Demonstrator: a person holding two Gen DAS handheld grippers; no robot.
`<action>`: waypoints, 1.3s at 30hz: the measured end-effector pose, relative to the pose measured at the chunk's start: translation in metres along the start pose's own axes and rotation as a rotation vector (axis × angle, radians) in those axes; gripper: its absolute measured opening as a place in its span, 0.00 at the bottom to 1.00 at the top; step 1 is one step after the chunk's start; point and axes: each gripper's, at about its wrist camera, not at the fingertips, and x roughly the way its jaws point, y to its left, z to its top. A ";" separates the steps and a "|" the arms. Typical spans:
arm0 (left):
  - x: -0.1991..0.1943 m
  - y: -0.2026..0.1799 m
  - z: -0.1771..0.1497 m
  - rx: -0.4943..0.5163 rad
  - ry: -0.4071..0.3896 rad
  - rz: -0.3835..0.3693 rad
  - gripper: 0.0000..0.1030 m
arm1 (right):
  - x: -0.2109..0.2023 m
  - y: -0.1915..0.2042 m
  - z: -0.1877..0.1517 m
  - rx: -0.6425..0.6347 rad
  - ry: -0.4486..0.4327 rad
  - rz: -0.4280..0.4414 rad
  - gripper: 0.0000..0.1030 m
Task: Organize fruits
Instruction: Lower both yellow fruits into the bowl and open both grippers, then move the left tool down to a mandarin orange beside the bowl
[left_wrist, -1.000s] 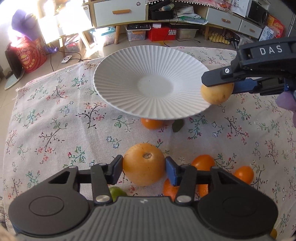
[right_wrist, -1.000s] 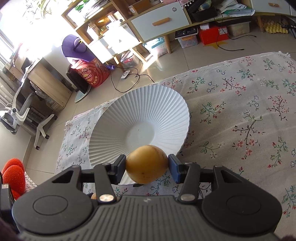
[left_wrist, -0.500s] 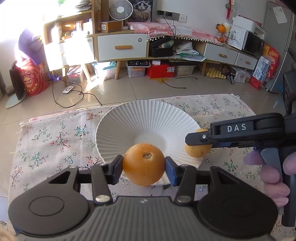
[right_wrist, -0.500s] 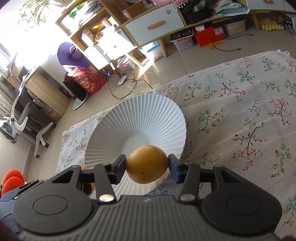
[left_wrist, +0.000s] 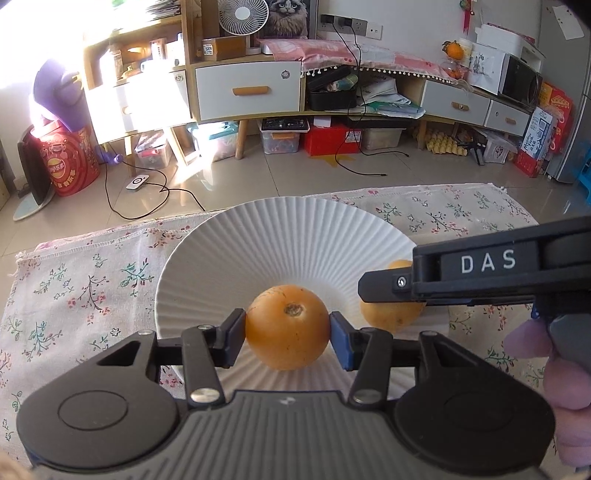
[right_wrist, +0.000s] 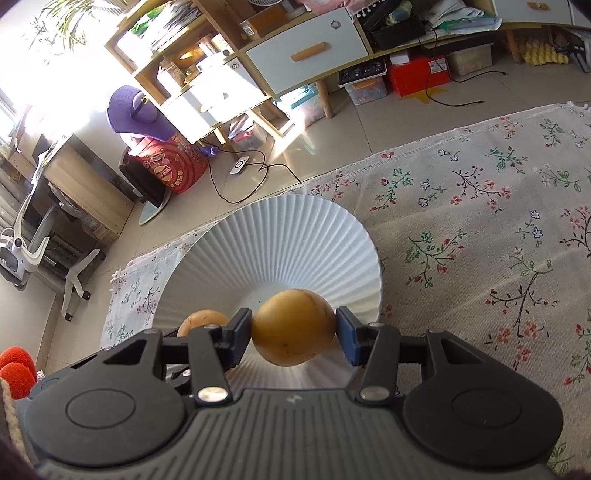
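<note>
Orange (left_wrist: 286, 326) sits clenched in the left gripper (left_wrist: 287, 334) jaws over the white plate's (left_wrist: 258, 240) near side; the right gripper (left_wrist: 391, 295) crosses just right of it. From the right wrist, a yellow fruit (right_wrist: 293, 326) is grasped above the plate (right_wrist: 288, 236), flowered cloth (right_wrist: 480, 229) open to the right.

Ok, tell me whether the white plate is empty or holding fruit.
Cannot tell. The white plate shows bare ribbing, but both fruits are claw-held before it, hiding its near part.

Both fruits hang over the plate (left_wrist: 229, 251) on the cloth (left_wrist: 74, 280), orange (left_wrist: 286, 326) left of pear (right_wrist: 293, 326).
</note>
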 end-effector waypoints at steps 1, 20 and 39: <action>0.002 0.000 -0.001 0.002 0.004 0.000 0.21 | 0.001 0.000 0.000 -0.002 0.002 0.001 0.44; -0.040 -0.006 -0.004 0.006 -0.026 -0.016 0.57 | -0.044 0.005 -0.007 -0.048 -0.030 0.014 0.71; -0.095 0.007 -0.042 -0.037 0.031 -0.029 0.78 | -0.097 0.002 -0.048 -0.201 -0.023 -0.039 0.93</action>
